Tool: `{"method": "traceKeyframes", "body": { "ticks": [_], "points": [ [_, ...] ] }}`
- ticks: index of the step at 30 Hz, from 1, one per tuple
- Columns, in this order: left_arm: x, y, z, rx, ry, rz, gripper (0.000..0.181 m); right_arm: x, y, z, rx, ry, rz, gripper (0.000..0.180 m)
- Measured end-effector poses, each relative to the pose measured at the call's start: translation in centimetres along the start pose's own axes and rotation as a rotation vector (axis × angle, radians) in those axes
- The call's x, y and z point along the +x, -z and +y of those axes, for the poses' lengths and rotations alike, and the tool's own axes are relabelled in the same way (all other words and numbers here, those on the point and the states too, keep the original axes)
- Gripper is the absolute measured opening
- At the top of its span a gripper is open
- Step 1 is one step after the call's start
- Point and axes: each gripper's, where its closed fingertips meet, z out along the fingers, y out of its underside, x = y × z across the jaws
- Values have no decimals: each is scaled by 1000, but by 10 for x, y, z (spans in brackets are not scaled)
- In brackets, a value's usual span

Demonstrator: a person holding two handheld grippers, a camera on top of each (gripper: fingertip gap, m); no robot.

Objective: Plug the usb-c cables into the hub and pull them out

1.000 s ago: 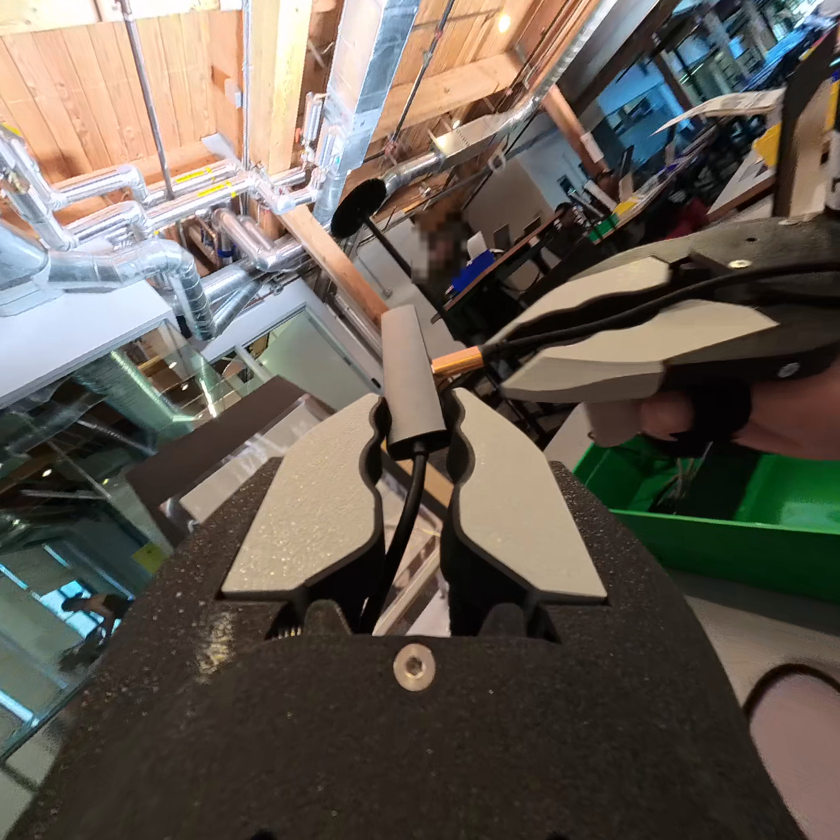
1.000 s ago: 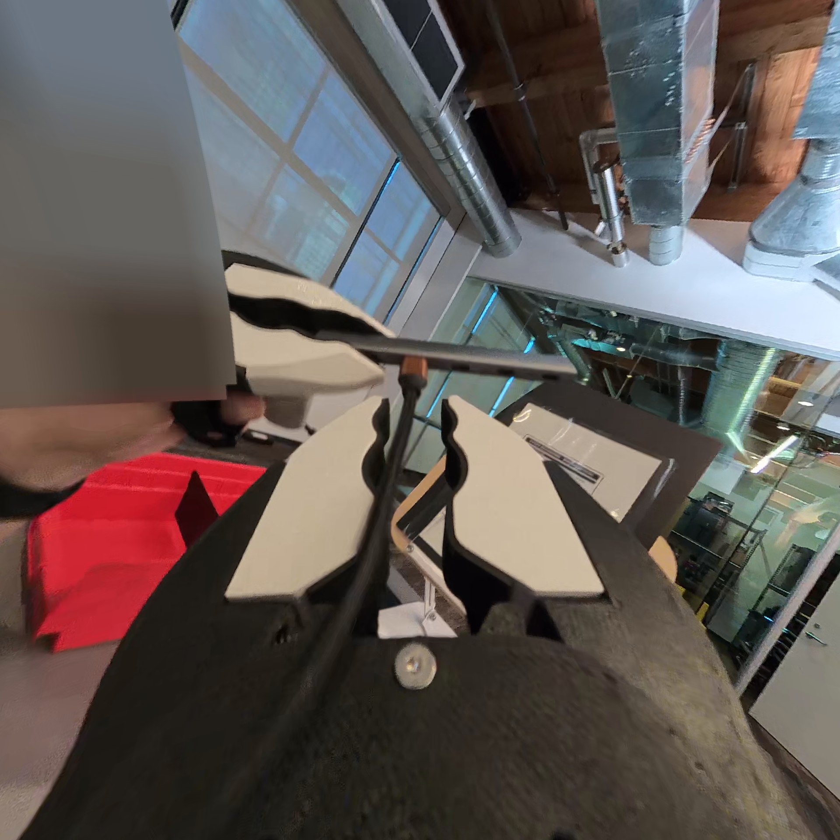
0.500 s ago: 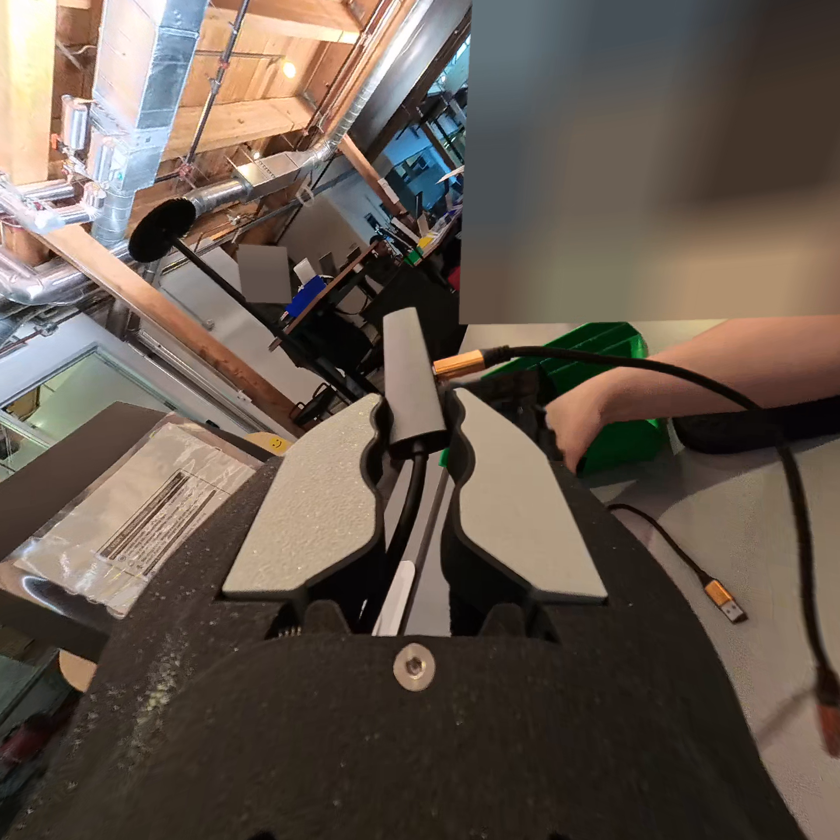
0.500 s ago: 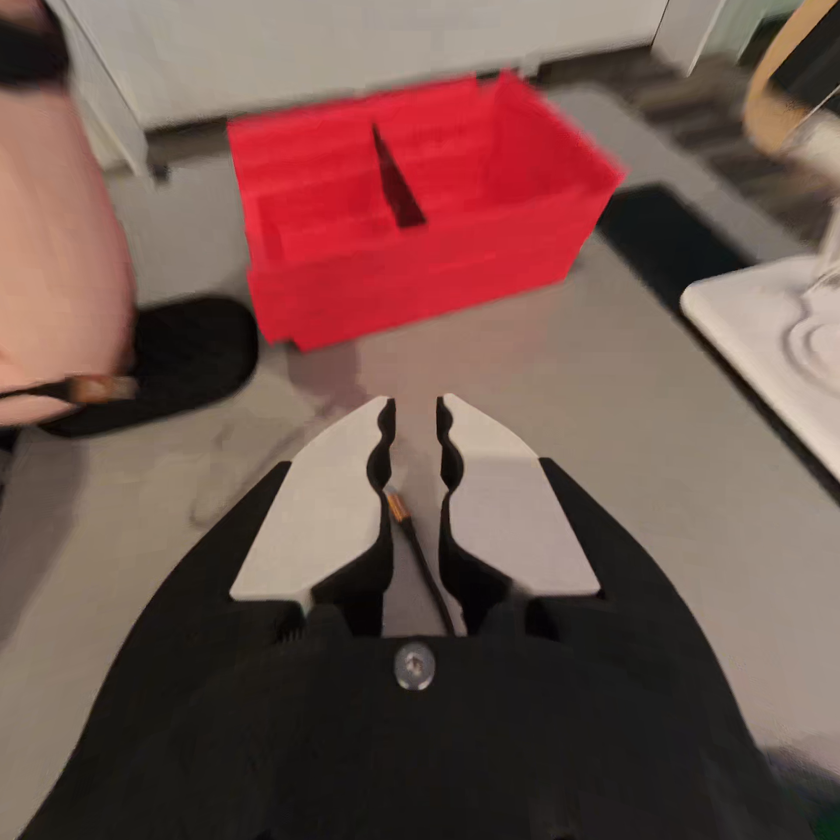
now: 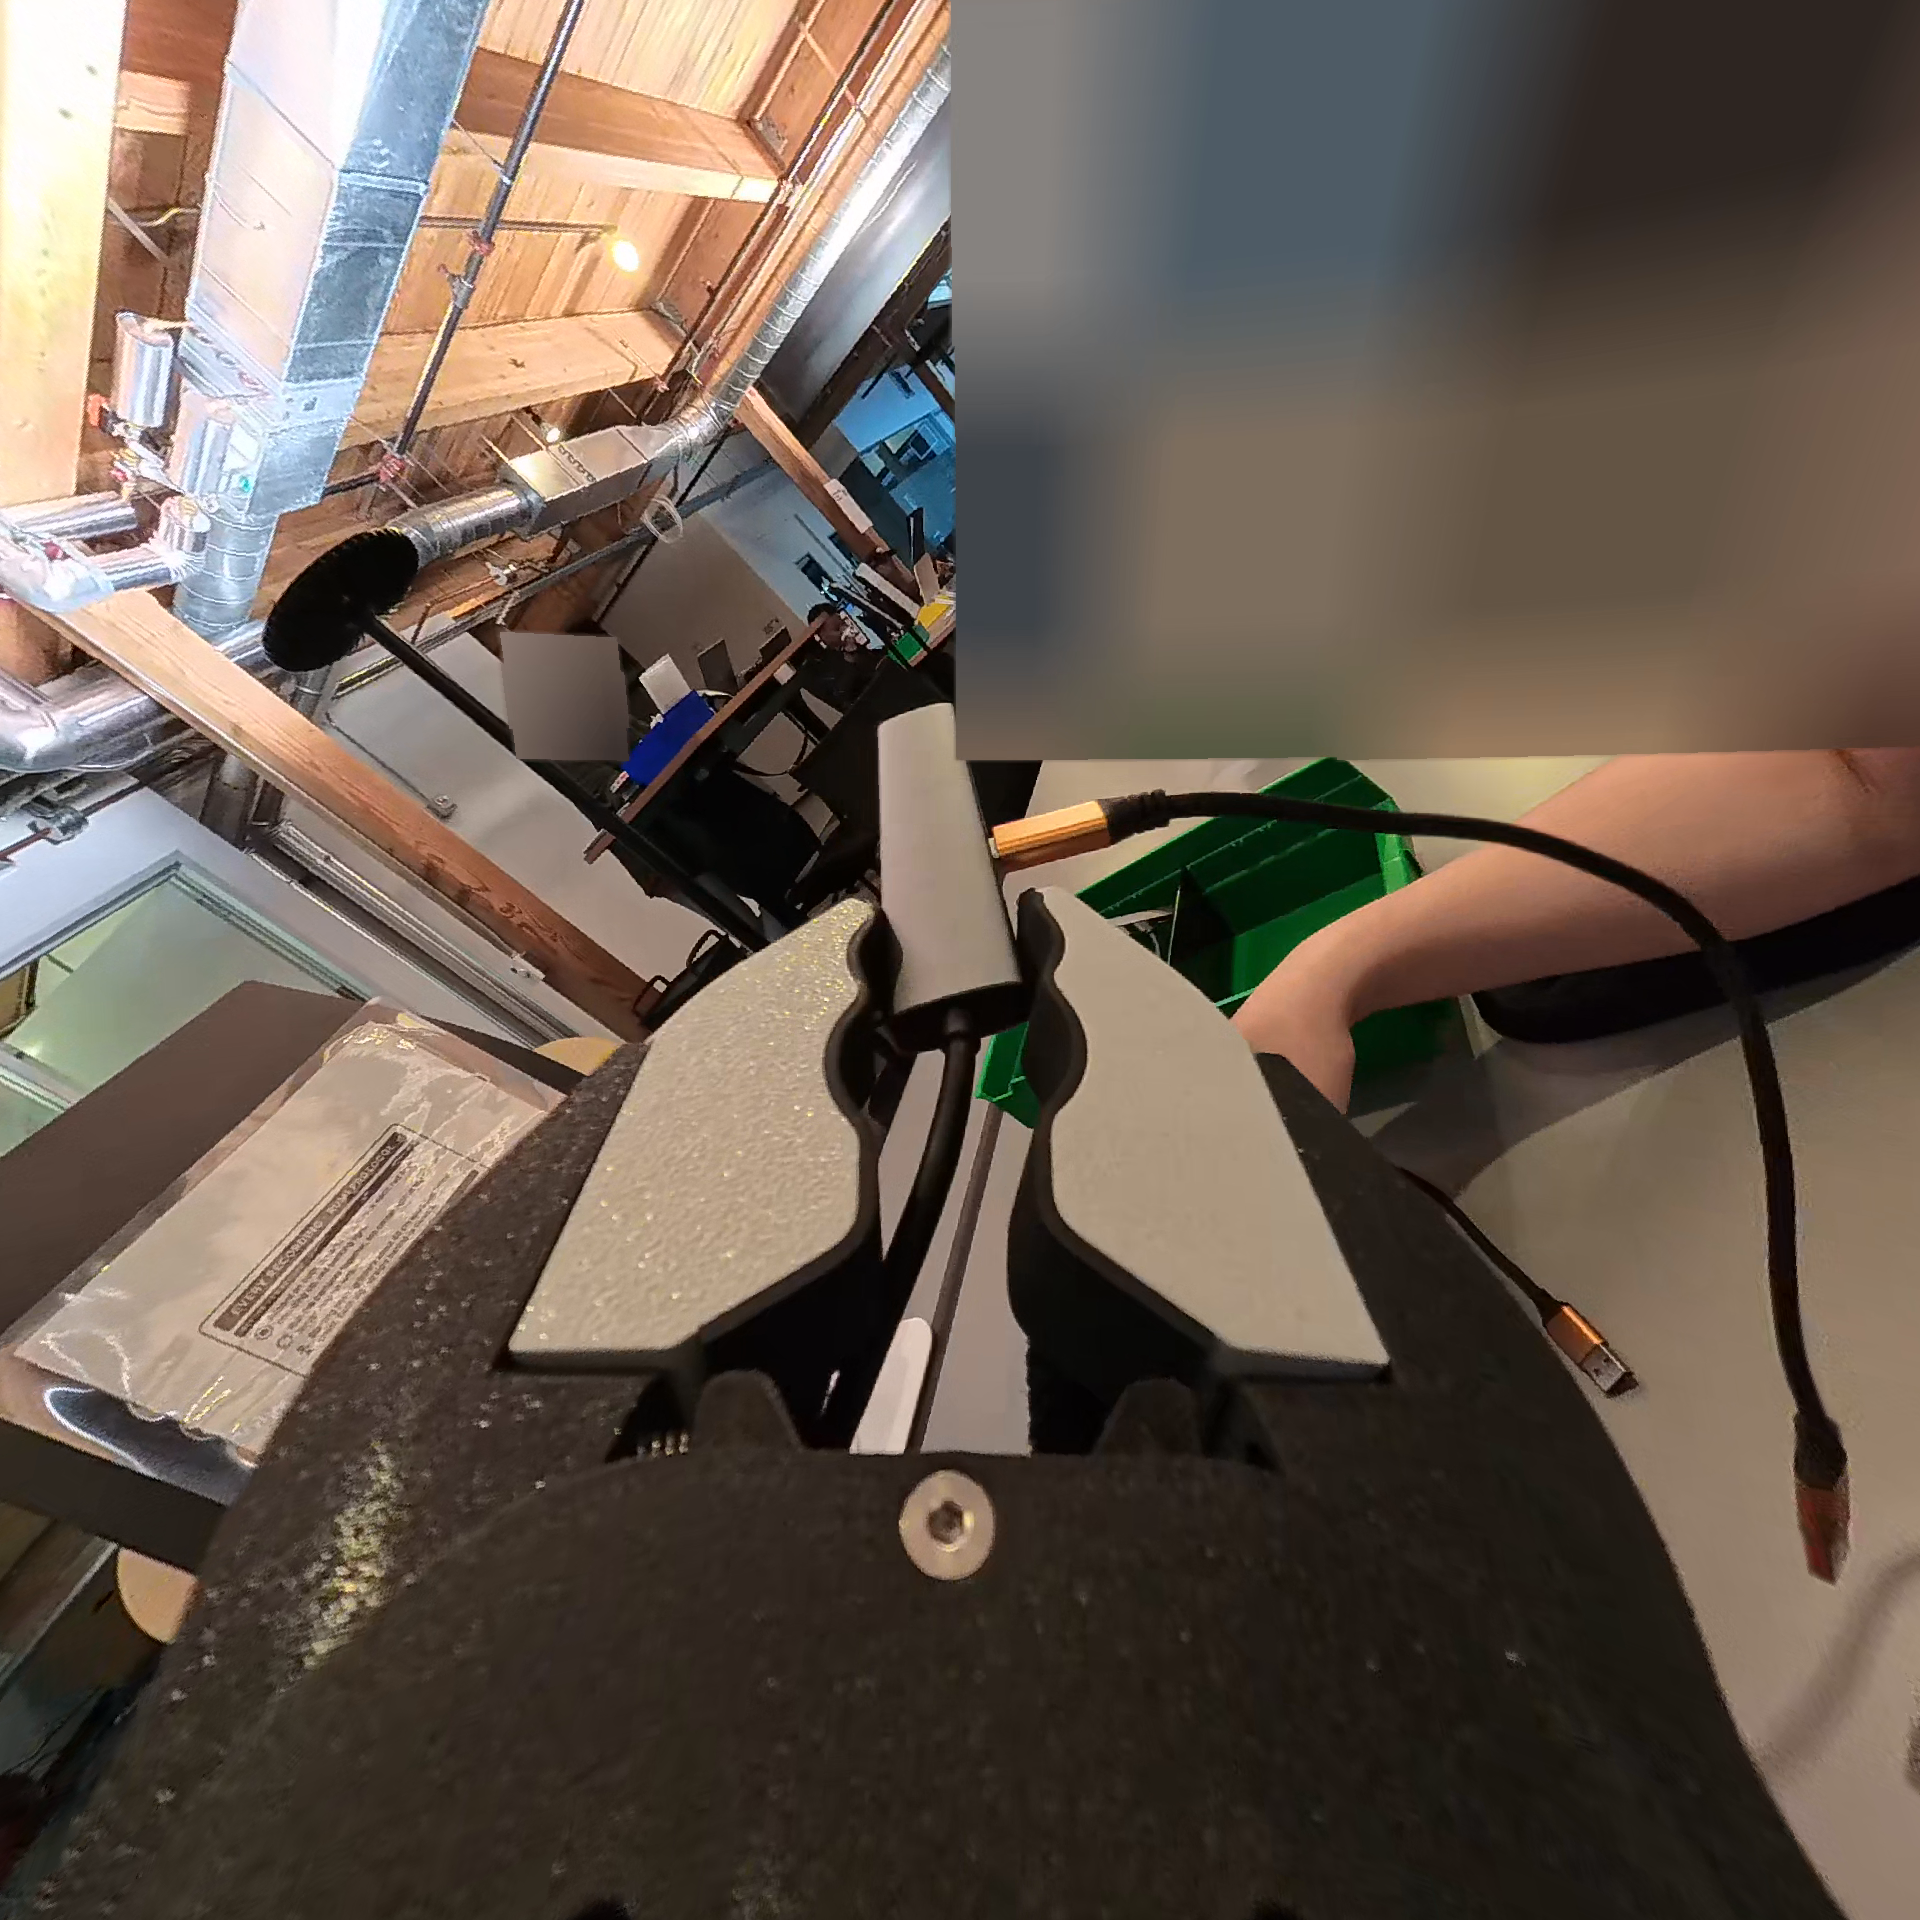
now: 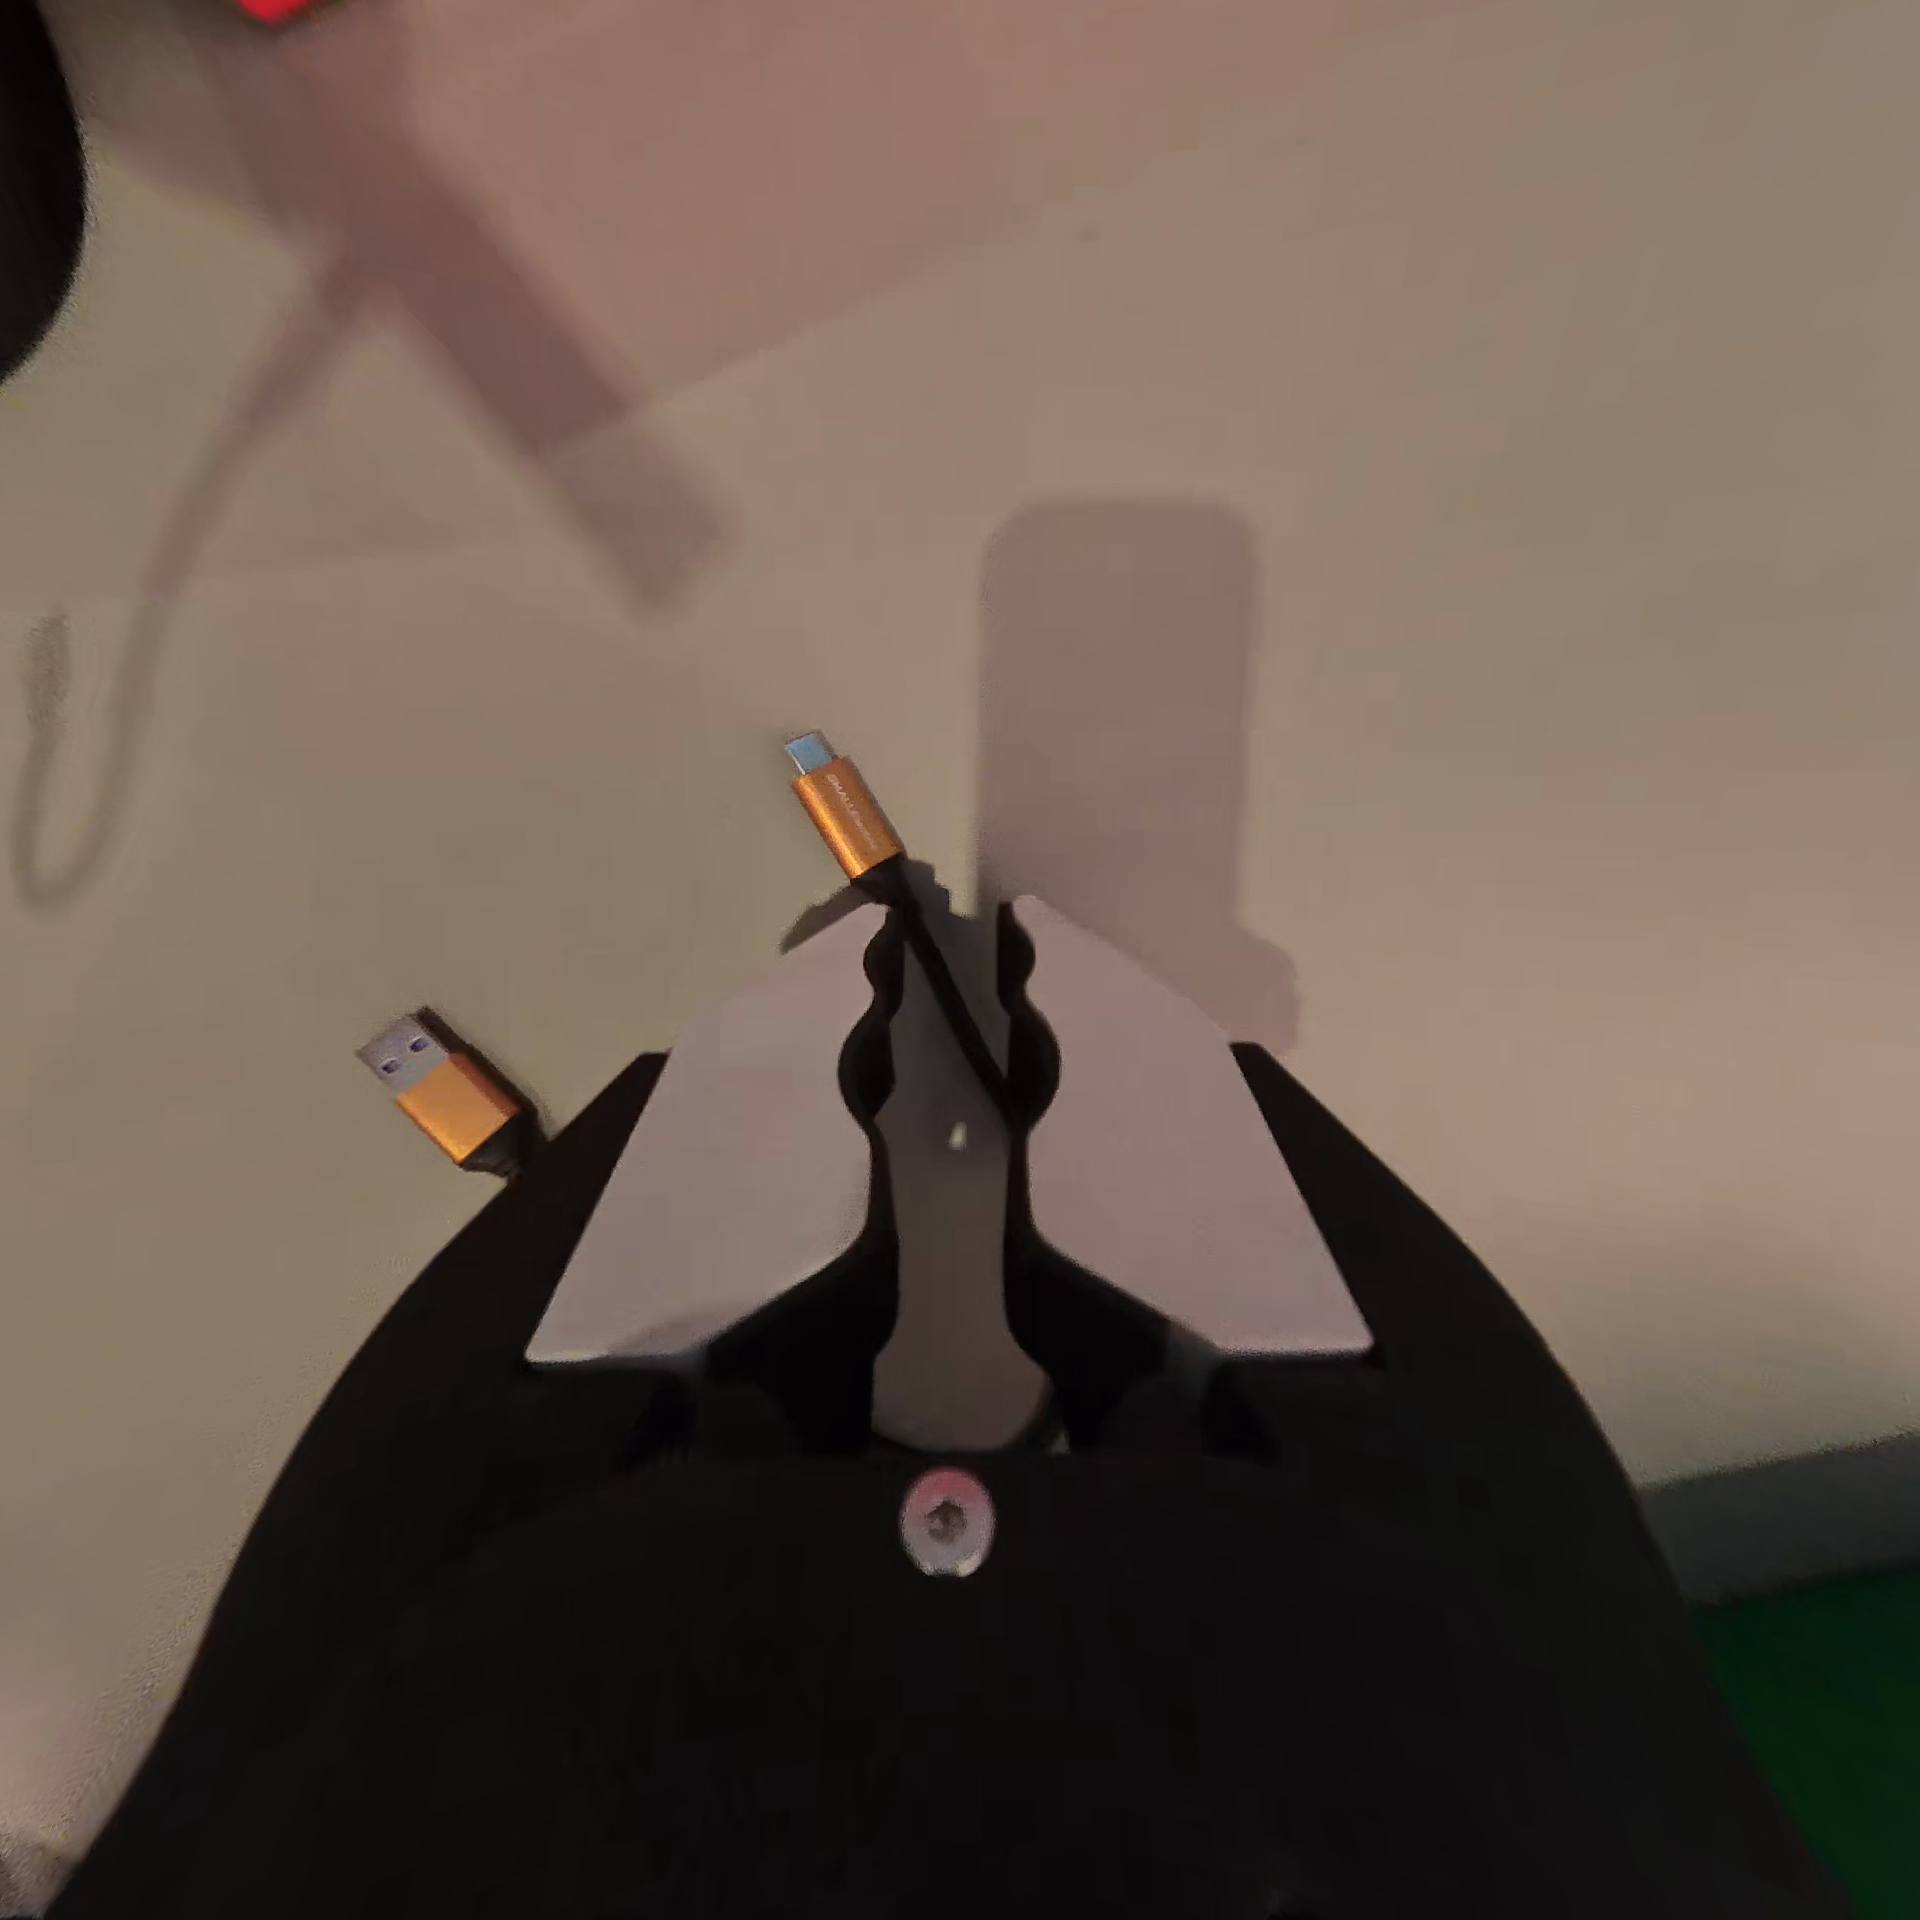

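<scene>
My left gripper [image 5: 948,909] is shut on the lower end of a dark grey hub [image 5: 925,831] and holds it upright in the air. A black cable's orange plug [image 5: 1049,831] sits in the hub's right side. Its cord [image 5: 1756,1091] hangs down to a loose end [image 5: 1820,1496]. My right gripper [image 6: 945,914] is open, low over the table. A second cable's orange USB-C plug [image 6: 842,821] lies just past its fingertips, and the cord runs back between the fingers. That cable's orange USB-A plug [image 6: 447,1096] lies to the left; it also shows in the left wrist view [image 5: 1584,1345].
A green bin [image 5: 1278,904] stands on the grey table [image 5: 1662,1195] behind the hub. A person's forearm [image 5: 1558,904] reaches across in front of it. A dark board with a bagged sheet [image 5: 260,1226] is at the left. The left gripper's tips are roughly 35 cm from the right gripper's.
My right gripper has left the plugged cable at the hub and dropped to the table over the second cable. My left gripper has kept hold of the hub and turned toward the table.
</scene>
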Motion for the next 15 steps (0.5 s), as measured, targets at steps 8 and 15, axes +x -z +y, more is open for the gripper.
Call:
{"method": "traceKeyframes", "body": {
  "ticks": [8, 15],
  "points": [
    [3, -2, 0, -9, -7, 11, 24, -6, -7, 1, 10, -57, -69, 17],
    [-3, -8, 14, -73, -6, -19, 24, -11, -5, 3, -49, 54, -50, 8]
  ]
}}
